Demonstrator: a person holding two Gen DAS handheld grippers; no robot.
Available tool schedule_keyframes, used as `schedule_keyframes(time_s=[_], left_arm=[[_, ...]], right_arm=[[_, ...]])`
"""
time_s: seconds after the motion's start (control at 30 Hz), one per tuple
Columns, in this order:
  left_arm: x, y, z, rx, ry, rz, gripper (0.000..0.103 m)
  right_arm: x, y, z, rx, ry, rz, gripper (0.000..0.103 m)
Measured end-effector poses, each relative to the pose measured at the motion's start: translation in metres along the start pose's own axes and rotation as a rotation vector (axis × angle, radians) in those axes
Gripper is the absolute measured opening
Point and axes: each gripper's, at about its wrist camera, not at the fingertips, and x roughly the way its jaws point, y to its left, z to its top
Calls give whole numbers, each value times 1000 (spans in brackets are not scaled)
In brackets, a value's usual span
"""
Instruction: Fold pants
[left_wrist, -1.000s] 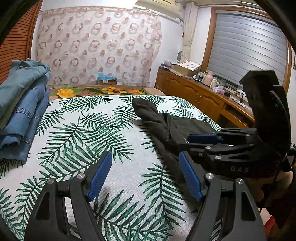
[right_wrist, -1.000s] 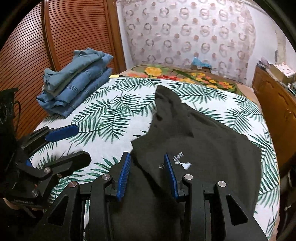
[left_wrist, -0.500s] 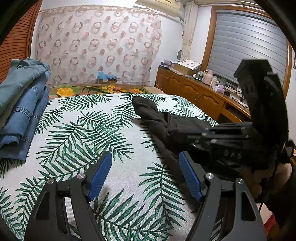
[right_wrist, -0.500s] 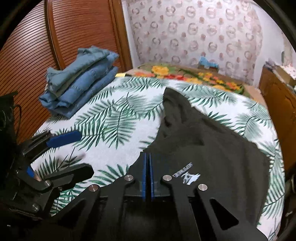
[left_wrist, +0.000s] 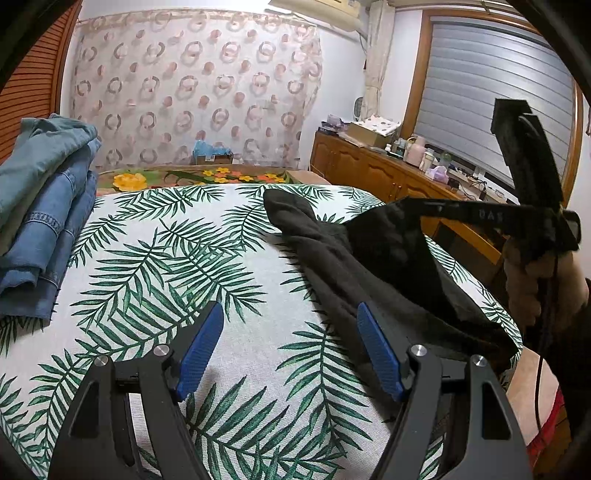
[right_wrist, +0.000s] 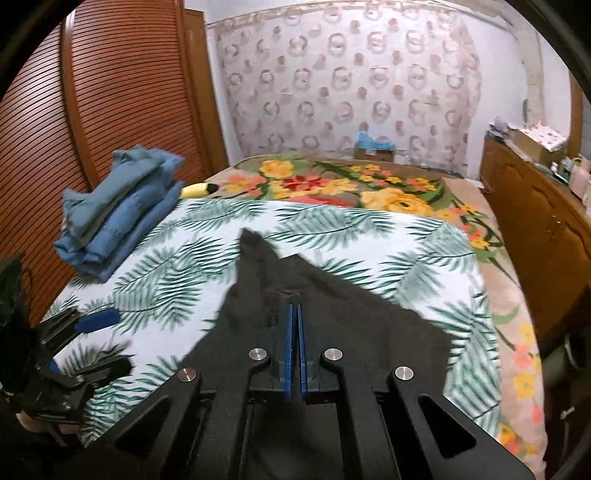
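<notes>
Black pants (left_wrist: 332, 254) lie on the palm-leaf bed cover (left_wrist: 166, 258), one leg stretching toward the far end. My right gripper (right_wrist: 294, 325) is shut on the pants' near edge (right_wrist: 332, 314) and holds it lifted off the bed; it shows in the left wrist view (left_wrist: 428, 208) with dark fabric hanging from it. My left gripper (left_wrist: 290, 345) is open and empty, low over the bed just left of the pants; it also shows in the right wrist view (right_wrist: 99, 341).
A stack of folded blue jeans (left_wrist: 40, 206) sits at the bed's left side (right_wrist: 118, 214). A flowered blanket (right_wrist: 351, 184) covers the far end. A wooden cabinet (left_wrist: 388, 177) runs along the right. A slatted wardrobe (right_wrist: 92, 110) stands left.
My right gripper closed on the pants' edge and rose, pulling the fabric up off the bed. My left gripper stayed open in about the same place.
</notes>
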Motion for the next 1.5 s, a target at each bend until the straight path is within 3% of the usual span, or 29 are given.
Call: schedule_keyframes(time_s=[0.43, 0.77, 0.97, 1.27, 1.5], left_arm=[[3, 4, -4, -2, 7, 5, 76], [1, 5, -4, -1, 4, 6, 76], [0, 5, -4, 1, 8, 4, 76], [1, 4, -4, 4, 3, 5, 76], [1, 5, -4, 5, 4, 6, 76]], right_arm=[[-8, -20, 10, 2, -5, -125, 2], [12, -25, 17, -22, 31, -196, 2], [31, -33, 18, -3, 83, -207, 2], [33, -37, 23, -5, 89, -233, 3], [30, -43, 22, 74, 114, -250, 6]])
